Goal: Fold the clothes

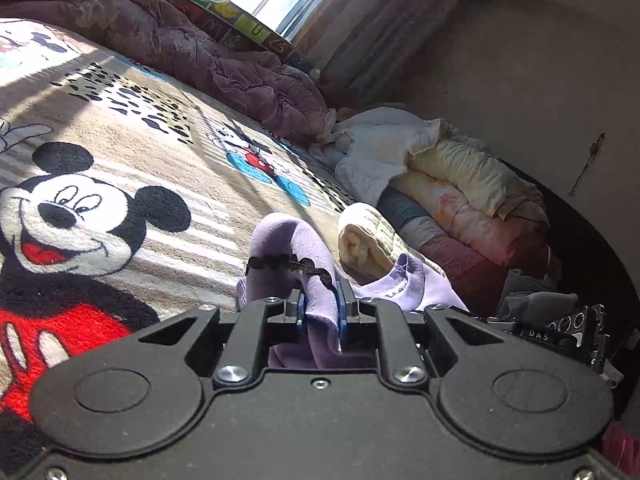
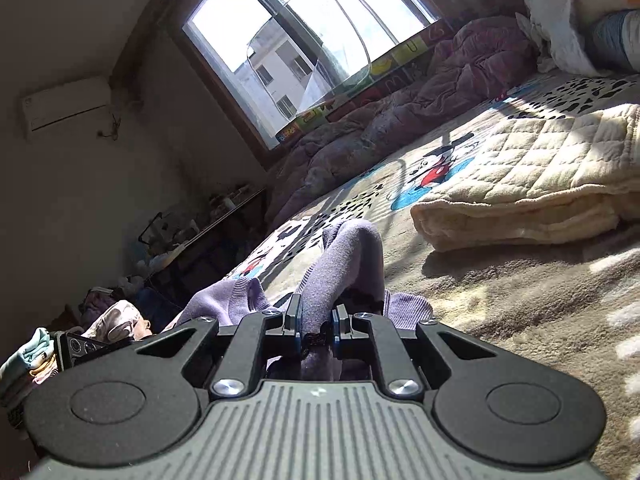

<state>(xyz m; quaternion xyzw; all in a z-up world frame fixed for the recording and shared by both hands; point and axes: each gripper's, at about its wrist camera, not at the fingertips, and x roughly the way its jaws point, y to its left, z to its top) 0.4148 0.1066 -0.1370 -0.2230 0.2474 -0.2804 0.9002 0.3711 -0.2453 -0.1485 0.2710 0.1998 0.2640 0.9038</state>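
Between both claws — lilac garment (image 1: 316, 292), pinched.

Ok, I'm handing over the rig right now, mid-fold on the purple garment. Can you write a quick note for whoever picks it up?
Left gripper: jaws shut on a bunched fold of the purple garment, beside its black lace trim.
Right gripper: jaws shut on another bunch of the same garment.
Garment sits low over the cartoon-print blanket, not yet laid flat.
Cream quilted piece already lies folded nearby on the bed.
Left: lay the purple garment down, finish its fold, release.
More clothes are heaped at the bed's edge.
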